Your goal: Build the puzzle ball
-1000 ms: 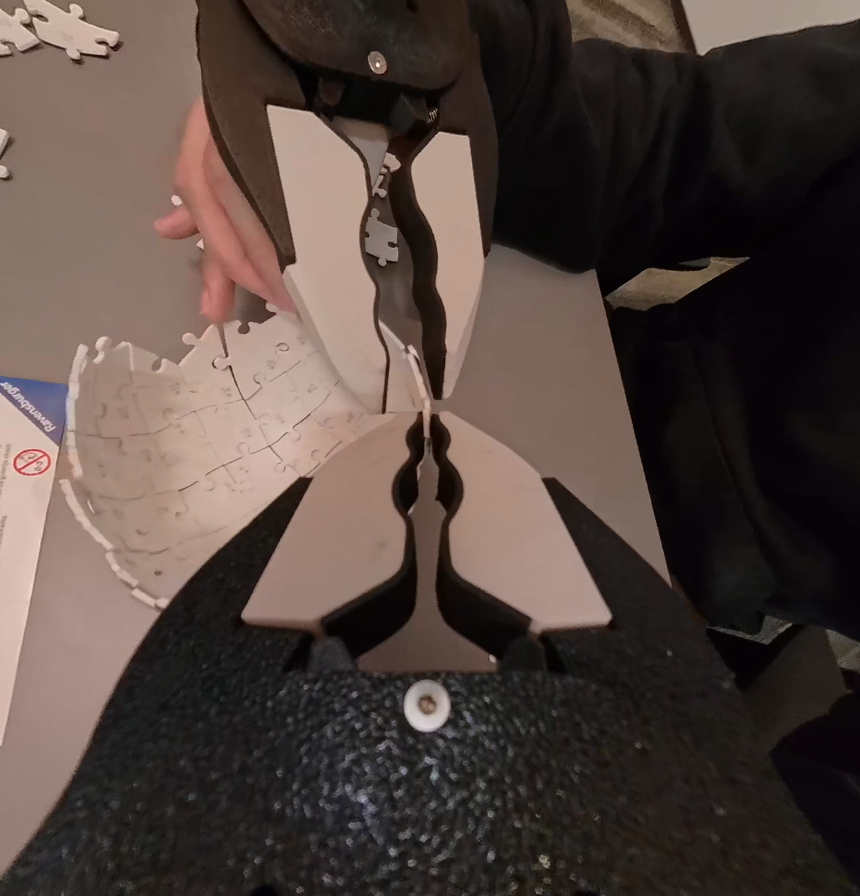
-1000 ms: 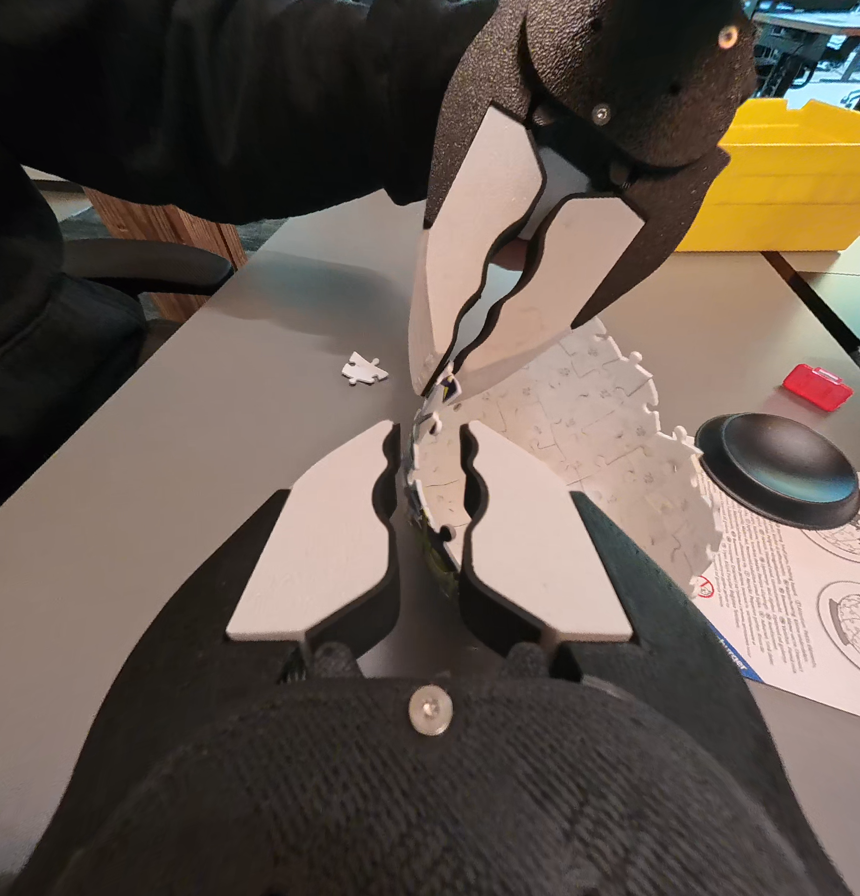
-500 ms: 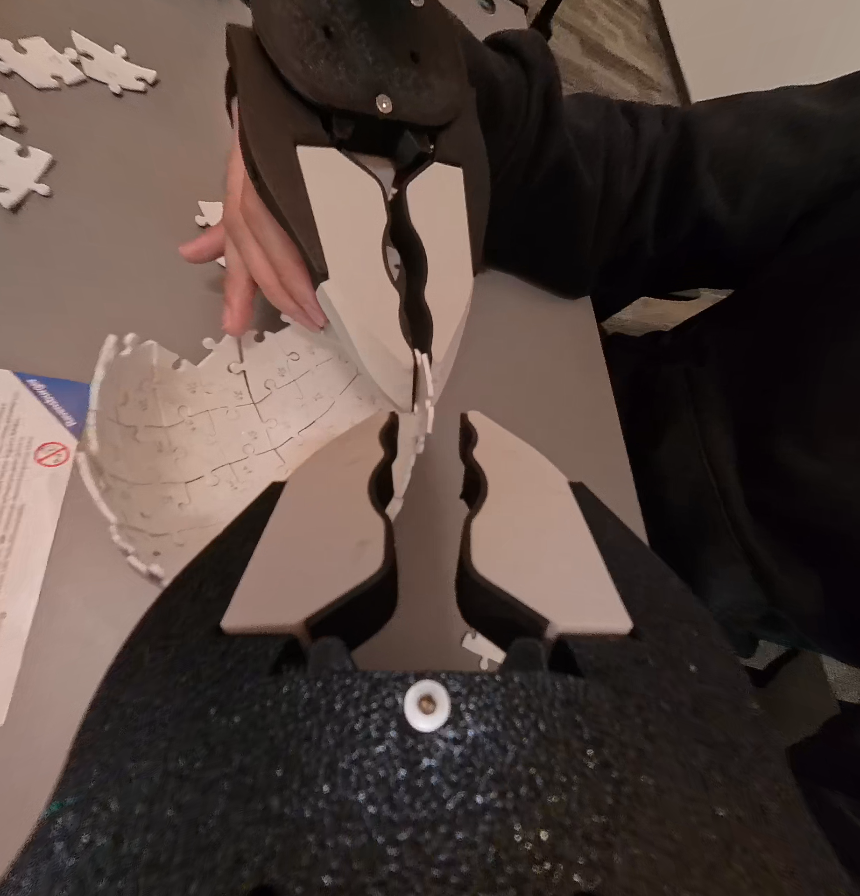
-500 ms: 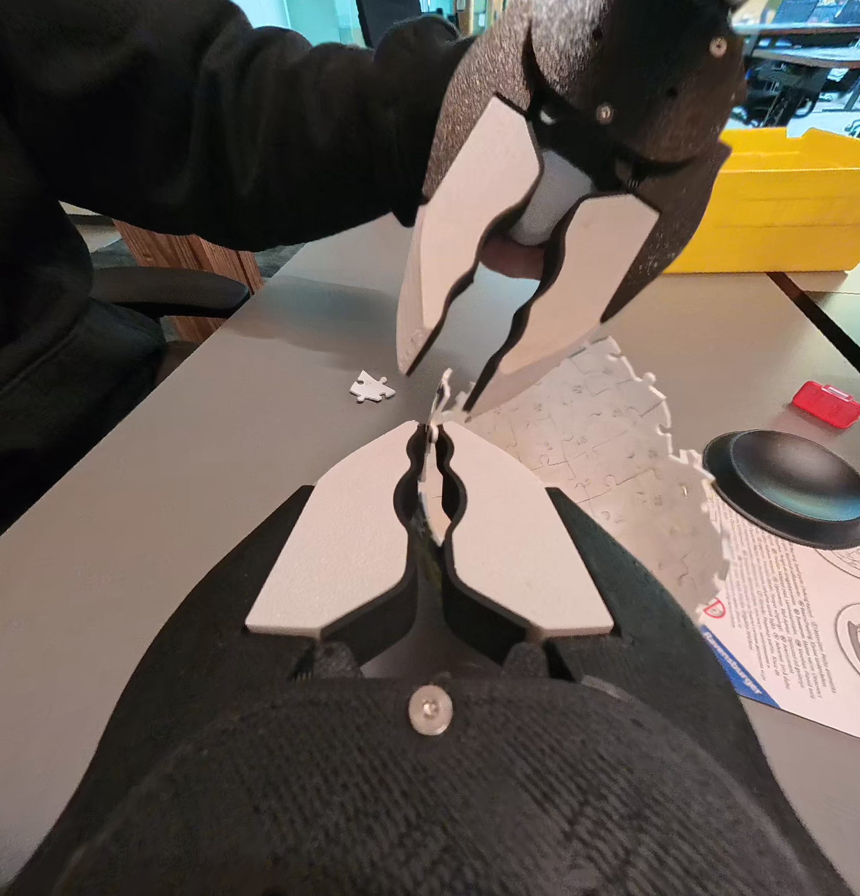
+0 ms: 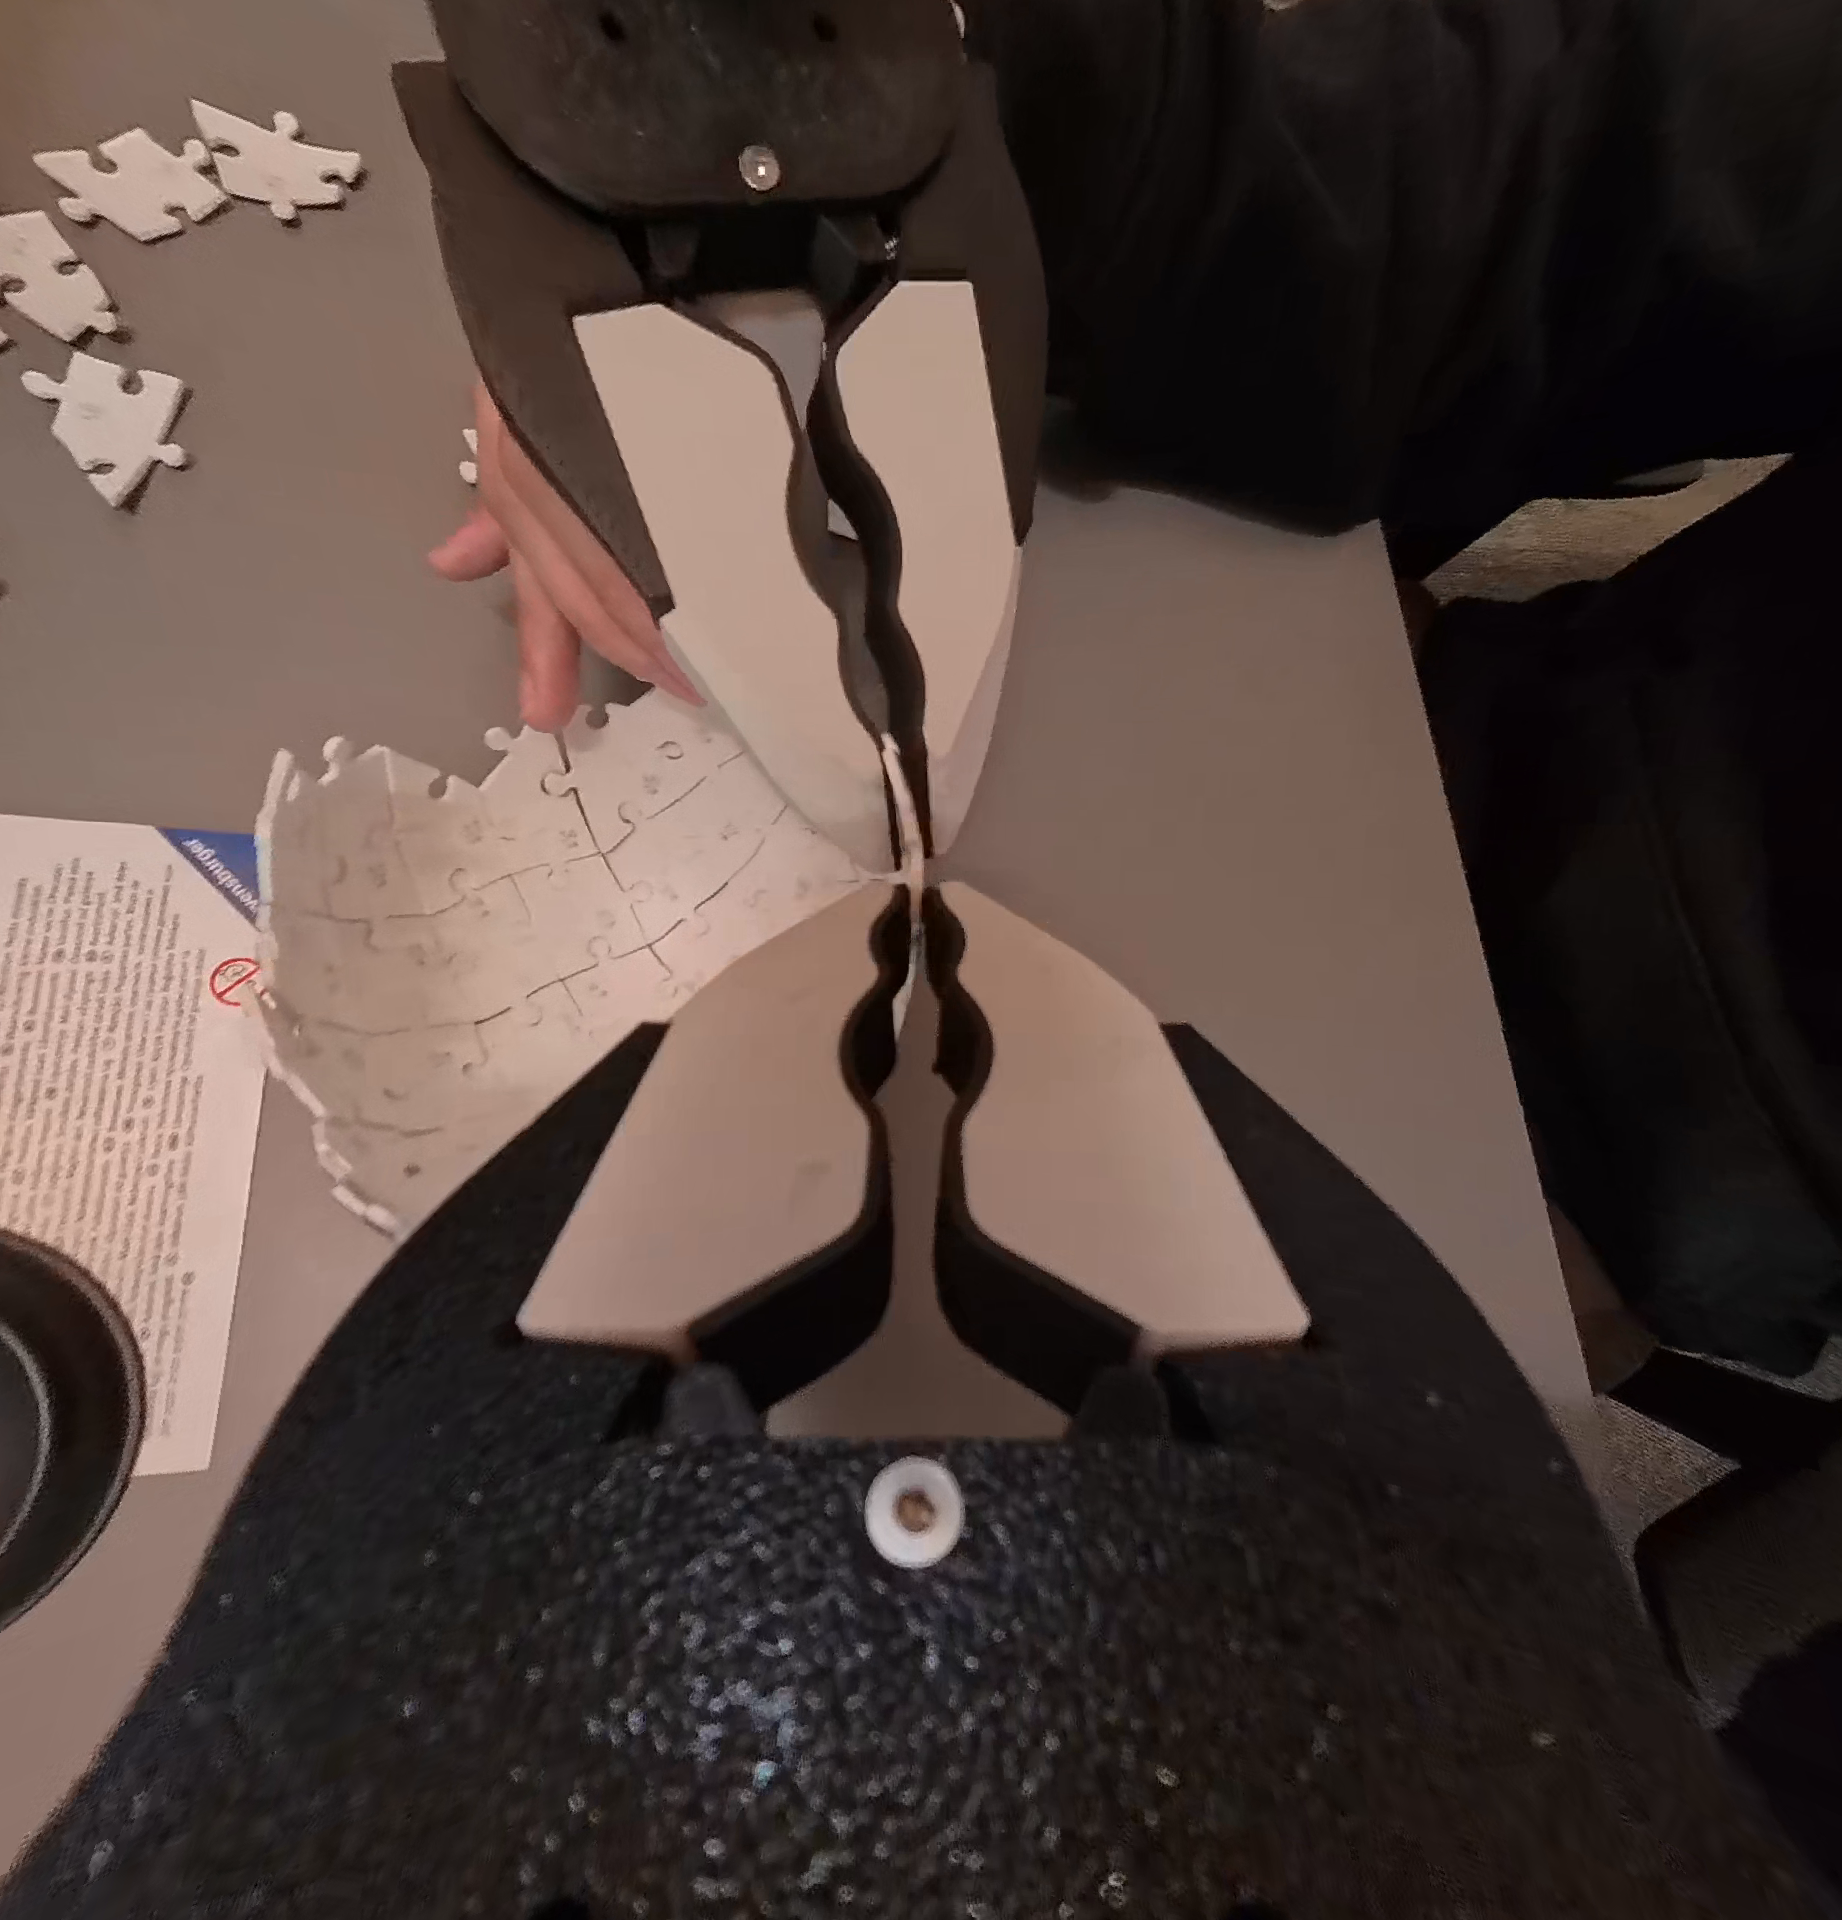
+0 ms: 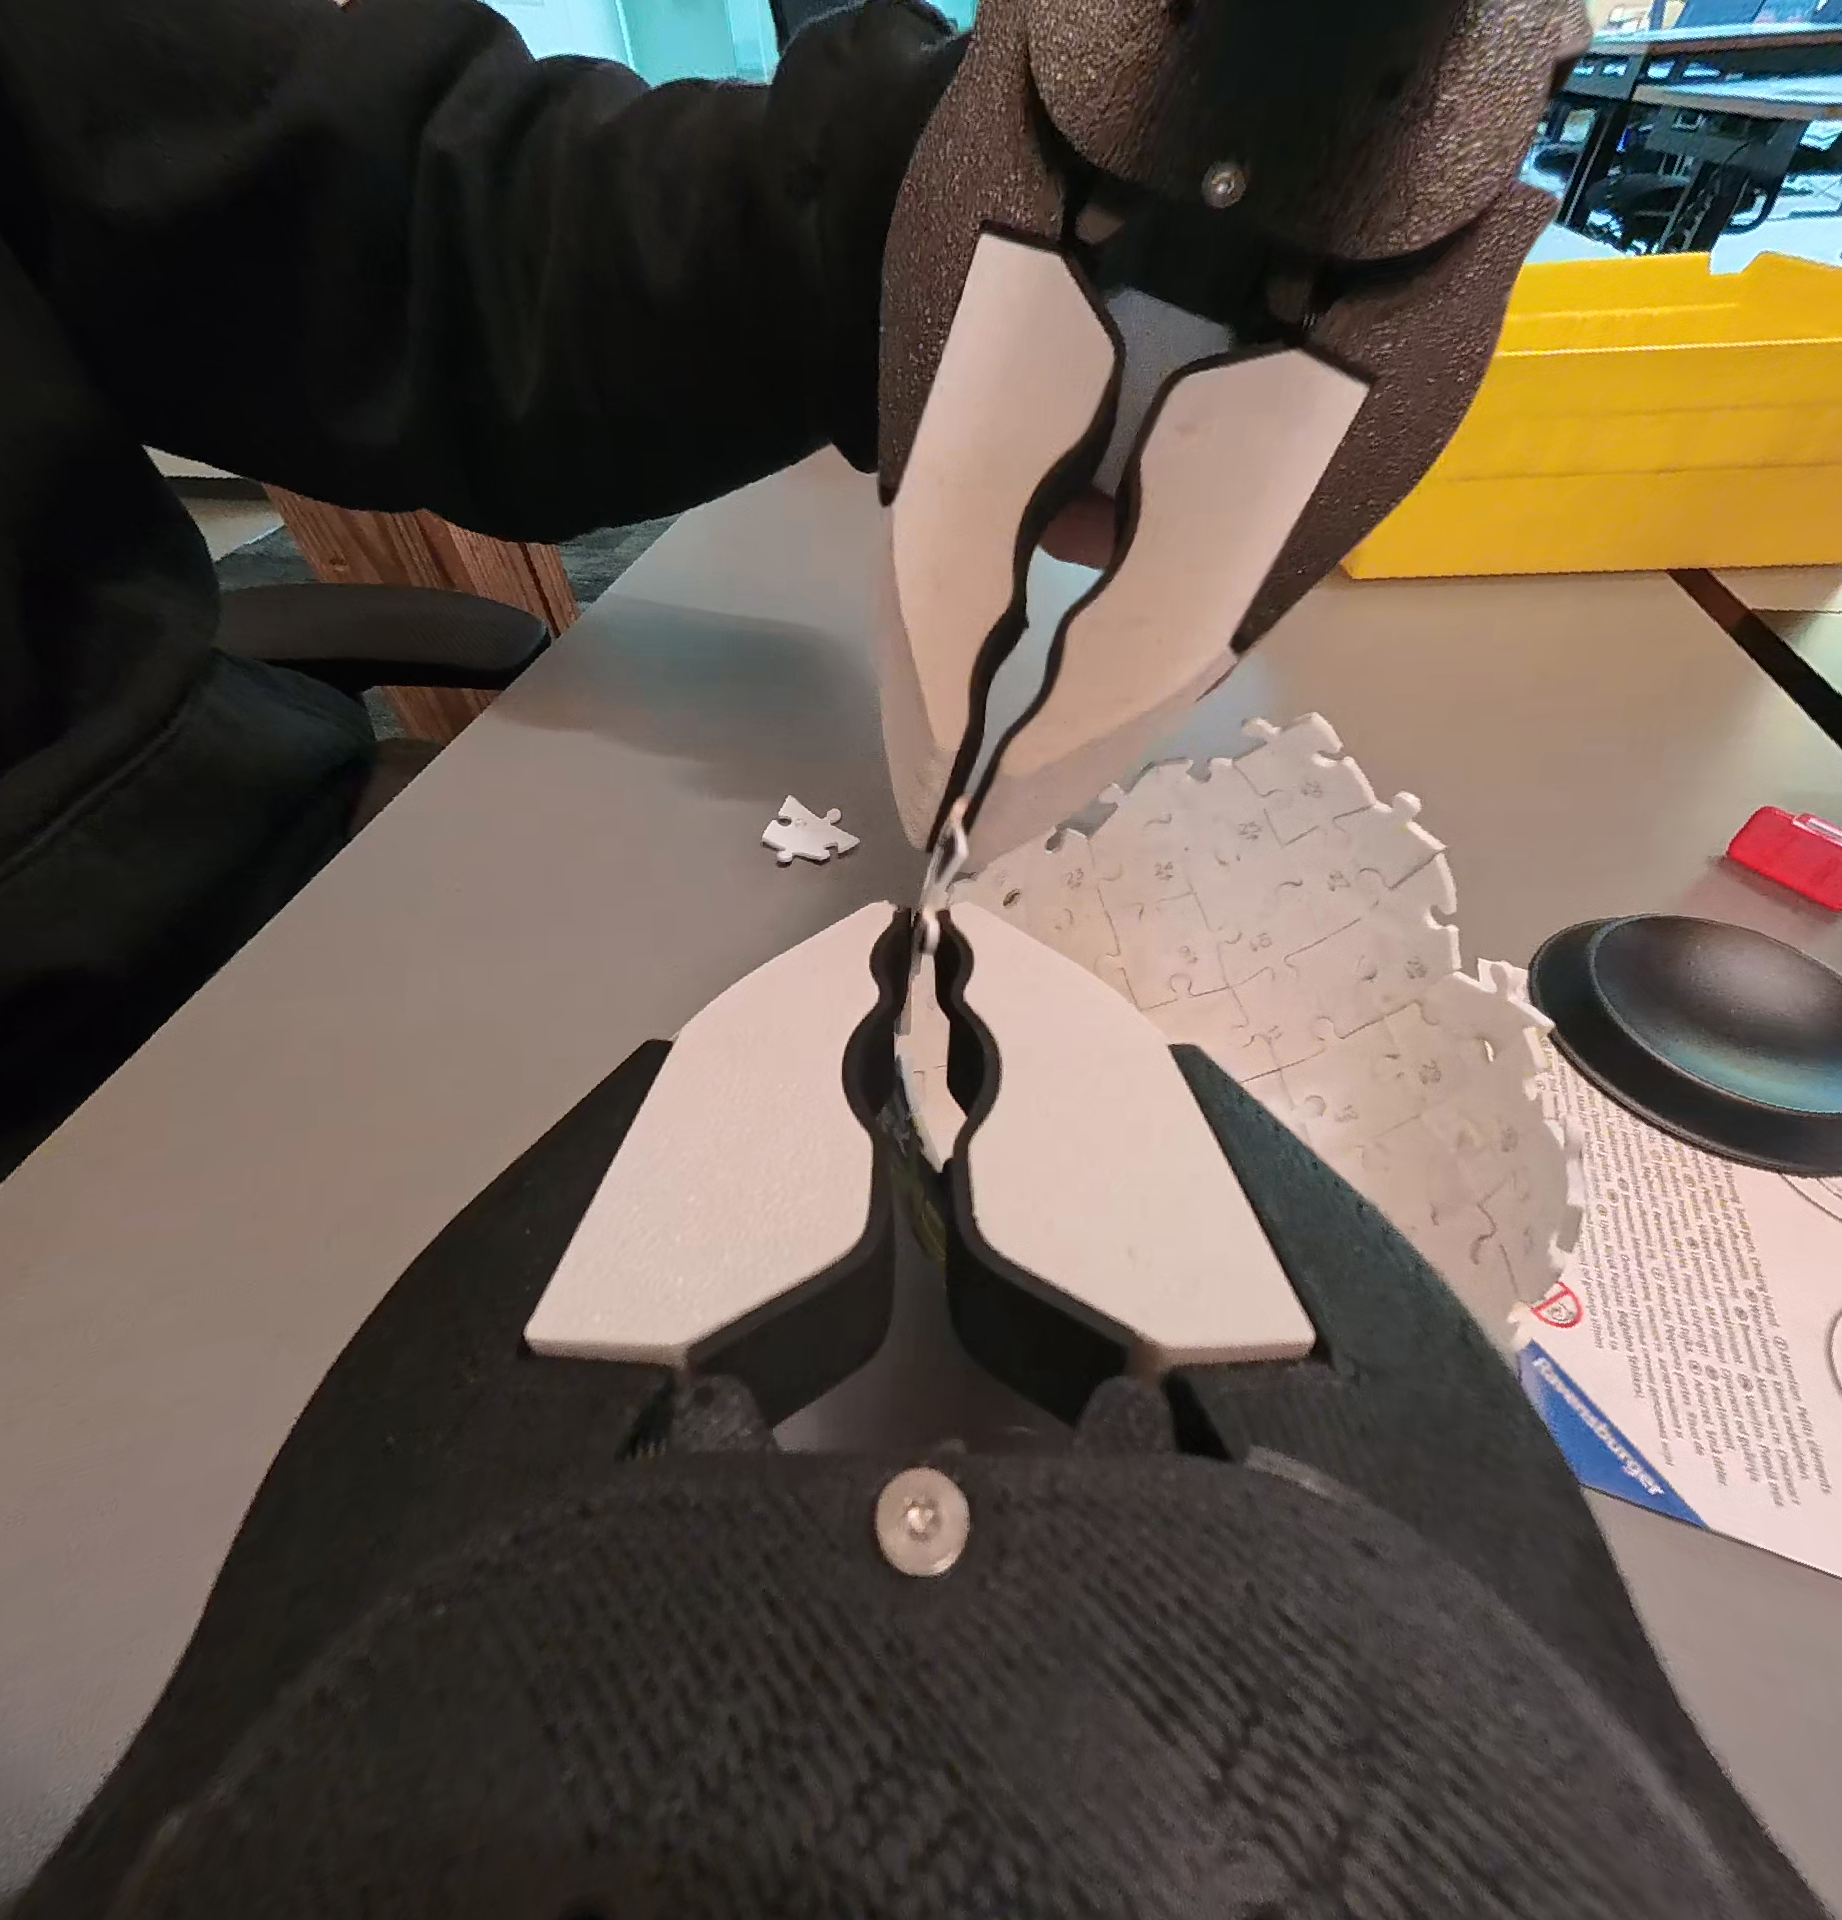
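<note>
Both sets of jaws are closed on the rim of the partly built puzzle ball [image 5: 501, 935] — the left gripper [image 5: 912, 896] from one side, the right gripper [image 6: 922, 920] from the other, tips almost meeting. Its curved white shell hangs just above the grey surface [image 6: 481, 987], beside an instruction sheet [image 5: 86, 1091] and a black dish-shaped stand [image 6: 1727, 1039]. Loose pieces [image 5: 117, 312] lie farther off on the surface, one single piece [image 6: 808, 831] near the person's dark sleeve — a yellow bin [image 6: 1675, 436] stands behind.
</note>
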A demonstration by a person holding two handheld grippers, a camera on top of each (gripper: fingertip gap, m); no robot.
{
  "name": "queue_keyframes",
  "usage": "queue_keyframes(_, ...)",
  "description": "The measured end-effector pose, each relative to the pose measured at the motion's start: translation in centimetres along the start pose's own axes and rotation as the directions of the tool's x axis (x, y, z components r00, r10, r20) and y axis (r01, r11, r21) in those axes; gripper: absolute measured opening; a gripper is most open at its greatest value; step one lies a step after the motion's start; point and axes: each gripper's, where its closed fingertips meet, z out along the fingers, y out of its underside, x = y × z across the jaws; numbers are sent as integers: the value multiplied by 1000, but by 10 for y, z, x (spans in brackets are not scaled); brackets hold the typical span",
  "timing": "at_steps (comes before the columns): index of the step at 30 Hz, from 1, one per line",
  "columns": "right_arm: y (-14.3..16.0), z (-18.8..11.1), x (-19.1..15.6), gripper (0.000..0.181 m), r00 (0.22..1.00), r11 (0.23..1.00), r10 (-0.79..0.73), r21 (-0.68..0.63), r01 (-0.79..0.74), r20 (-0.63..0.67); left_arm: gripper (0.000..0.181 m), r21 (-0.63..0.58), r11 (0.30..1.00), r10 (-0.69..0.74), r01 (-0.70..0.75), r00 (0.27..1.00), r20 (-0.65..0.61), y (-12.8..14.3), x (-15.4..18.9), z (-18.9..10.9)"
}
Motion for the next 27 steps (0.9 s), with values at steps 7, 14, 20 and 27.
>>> queue_keyframes(7, -8, -11, 5, 17, 999, 999, -17, 32, 19, -47, 2, 22, 994, -106, 109, 990, -89, 0, 1, 1)
queue_keyframes(14, -12, -16, 13, 14, 996, 996, 52, 81, -46, -76, 1, 44, 983, -169, 179, 972, -163, 0, 0, 1)
queue_keyframes(20, -14, -15, 11, 7, 995, 992, 83, 102, -78, -47, 1, 35, 978, -196, 205, 964, -181, -1, -1, 1)
queue_keyframes(27, -13, -13, 9, 6, 995, 992, 90, 93, -87, -29, 1, 16, 979, -196, 203, 961, -195, 1, 1, 2)
